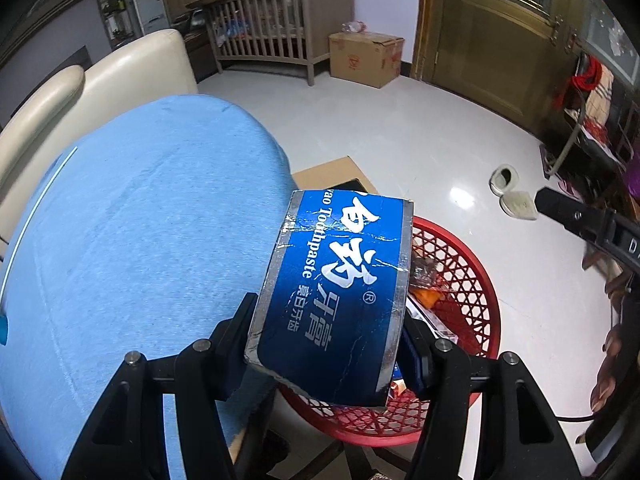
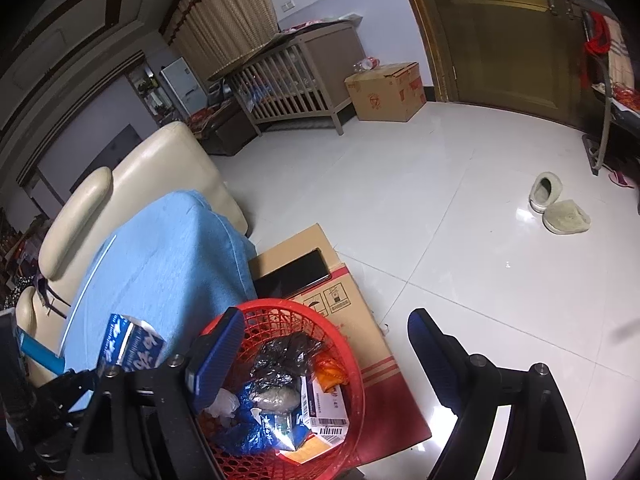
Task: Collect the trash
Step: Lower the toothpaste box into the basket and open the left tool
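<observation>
Left wrist view: left tool (image 1: 326, 344) clamped on a blue cardboard toothpaste box (image 1: 336, 288) above the red plastic basket (image 1: 476, 280); right tool (image 2: 326, 356) apart, empty.

A cream leather sofa (image 2: 132, 184) runs from nine toward eleven o'clock, with a light blue woven cloth (image 2: 168, 256) draped over its near cushion. At twelve o'clock a grey wooden slatted crib (image 2: 296, 80) stands against the wall, and a closed brown cardboard box (image 2: 386, 92) sits just beside it, toward one o'clock. On the glossy white tiled floor (image 2: 420, 200), a pair of pale fuzzy slippers (image 2: 560, 208) lies at three o'clock. A golden-brown wooden door (image 2: 508, 40) fills two o'clock.
</observation>
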A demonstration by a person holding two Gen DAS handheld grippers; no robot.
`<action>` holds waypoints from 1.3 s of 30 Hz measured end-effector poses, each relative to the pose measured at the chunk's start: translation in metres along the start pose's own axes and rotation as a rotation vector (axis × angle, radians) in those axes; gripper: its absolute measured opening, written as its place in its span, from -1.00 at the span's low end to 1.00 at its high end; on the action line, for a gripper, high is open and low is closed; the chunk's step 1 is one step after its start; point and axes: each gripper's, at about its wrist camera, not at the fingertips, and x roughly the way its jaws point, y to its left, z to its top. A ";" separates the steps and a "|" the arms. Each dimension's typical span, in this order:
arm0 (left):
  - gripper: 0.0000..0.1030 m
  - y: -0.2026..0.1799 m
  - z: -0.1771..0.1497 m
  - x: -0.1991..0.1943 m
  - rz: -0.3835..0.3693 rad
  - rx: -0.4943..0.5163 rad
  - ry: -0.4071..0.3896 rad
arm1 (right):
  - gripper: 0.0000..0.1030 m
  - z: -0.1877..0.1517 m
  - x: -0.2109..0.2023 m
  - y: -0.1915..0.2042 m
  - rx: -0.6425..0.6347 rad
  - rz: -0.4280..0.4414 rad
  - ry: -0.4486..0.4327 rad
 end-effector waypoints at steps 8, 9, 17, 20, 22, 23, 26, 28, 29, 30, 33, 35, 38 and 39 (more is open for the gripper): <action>0.24 -0.018 0.002 0.005 -0.008 0.039 0.025 | 0.67 0.003 -0.009 -0.007 0.013 0.007 -0.023; 0.25 -0.020 0.002 0.006 -0.010 0.044 0.028 | 0.67 0.003 -0.010 -0.008 0.015 0.007 -0.029; 0.32 -0.029 0.004 0.019 -0.017 0.058 0.063 | 0.67 0.007 -0.018 -0.012 0.029 0.011 -0.054; 0.34 -0.032 0.006 0.028 -0.017 0.056 0.093 | 0.67 0.008 -0.018 -0.012 0.032 0.014 -0.057; 0.45 -0.031 0.006 0.030 -0.011 0.048 0.099 | 0.67 0.008 -0.020 -0.012 0.032 0.017 -0.062; 0.46 -0.030 0.006 0.030 -0.011 0.044 0.099 | 0.67 0.009 -0.021 -0.012 0.031 0.018 -0.064; 0.46 -0.028 0.006 0.028 -0.018 0.033 0.095 | 0.67 0.009 -0.023 -0.010 0.030 0.020 -0.067; 0.47 -0.026 0.006 0.025 -0.022 0.024 0.083 | 0.67 0.008 -0.023 -0.008 0.026 0.024 -0.067; 0.47 -0.024 0.007 0.023 -0.022 0.020 0.074 | 0.67 0.008 -0.024 -0.006 0.021 0.024 -0.066; 0.47 -0.024 0.007 0.020 -0.019 0.017 0.067 | 0.67 0.008 -0.024 -0.005 0.017 0.026 -0.065; 0.48 -0.018 0.007 0.012 -0.006 0.007 0.042 | 0.67 0.006 -0.024 0.002 0.006 0.033 -0.057; 0.48 -0.012 0.007 0.006 -0.002 -0.008 0.023 | 0.67 0.004 -0.023 0.008 -0.005 0.040 -0.051; 0.49 -0.001 0.007 -0.004 0.012 -0.032 -0.006 | 0.67 -0.001 -0.022 0.020 -0.031 0.044 -0.039; 0.50 0.003 0.007 -0.008 0.016 -0.041 -0.019 | 0.67 -0.003 -0.022 0.023 -0.036 0.045 -0.034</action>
